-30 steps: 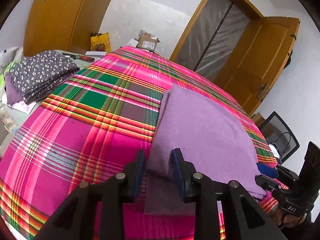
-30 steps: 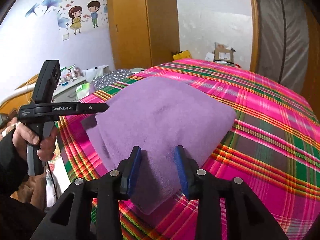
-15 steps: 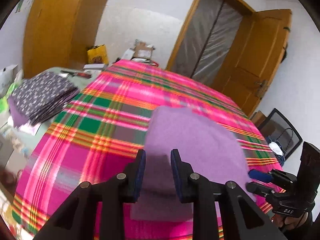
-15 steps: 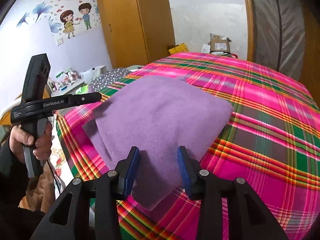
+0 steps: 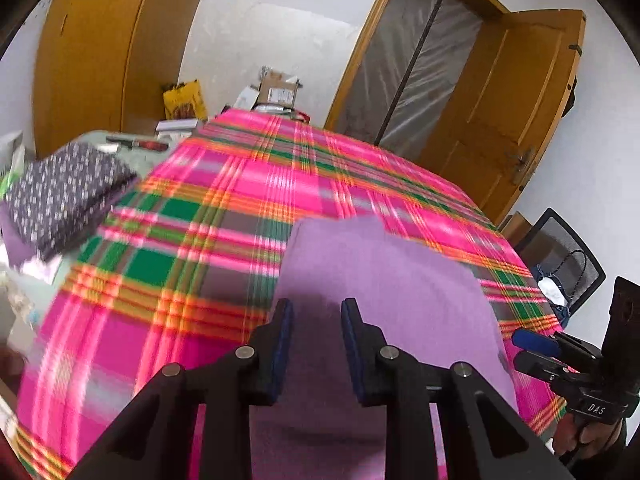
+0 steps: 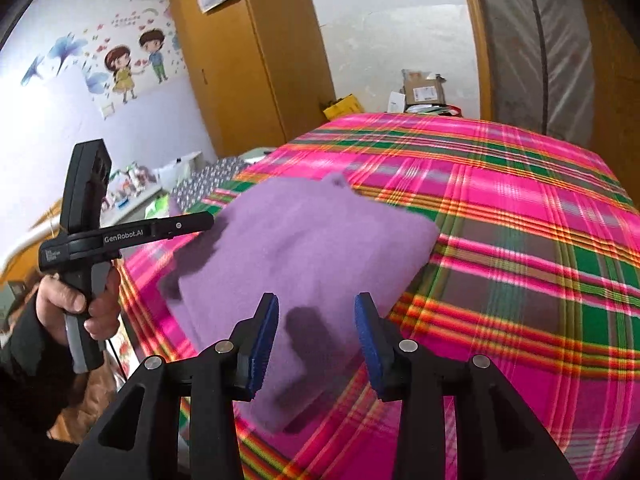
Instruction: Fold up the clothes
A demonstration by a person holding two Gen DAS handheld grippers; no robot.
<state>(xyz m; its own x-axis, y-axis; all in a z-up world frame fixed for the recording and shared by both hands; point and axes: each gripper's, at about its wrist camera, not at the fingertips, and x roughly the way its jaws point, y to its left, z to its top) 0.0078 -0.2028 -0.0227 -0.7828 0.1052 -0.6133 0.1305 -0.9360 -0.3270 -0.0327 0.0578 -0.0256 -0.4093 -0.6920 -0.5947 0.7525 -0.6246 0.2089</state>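
Note:
A folded purple cloth [image 5: 380,280] lies flat on the pink plaid bedspread [image 5: 192,216], near its front edge. My left gripper [image 5: 316,320] hovers open over the cloth's near edge, with nothing pinched. In the right wrist view the same purple cloth [image 6: 304,236] rests on the bedspread [image 6: 520,248]. My right gripper [image 6: 316,320] stands open above its near corner. A hand holds the left gripper [image 6: 200,222] at the cloth's left edge, and the right gripper [image 5: 532,350] shows at the cloth's right side.
A stack of dark dotted fabric [image 5: 68,196] sits on a side table left of the bed. Cardboard boxes [image 5: 276,88] stand beyond the far end. A mesh chair [image 5: 568,256] and a wooden door [image 5: 520,100] are on the right, a wardrobe [image 6: 248,60] at the back left.
Both grippers have drawn back and lifted away from the purple cloth, which now looks smaller. The right gripper's fingers have spread a little wider. The cloth stays flat.

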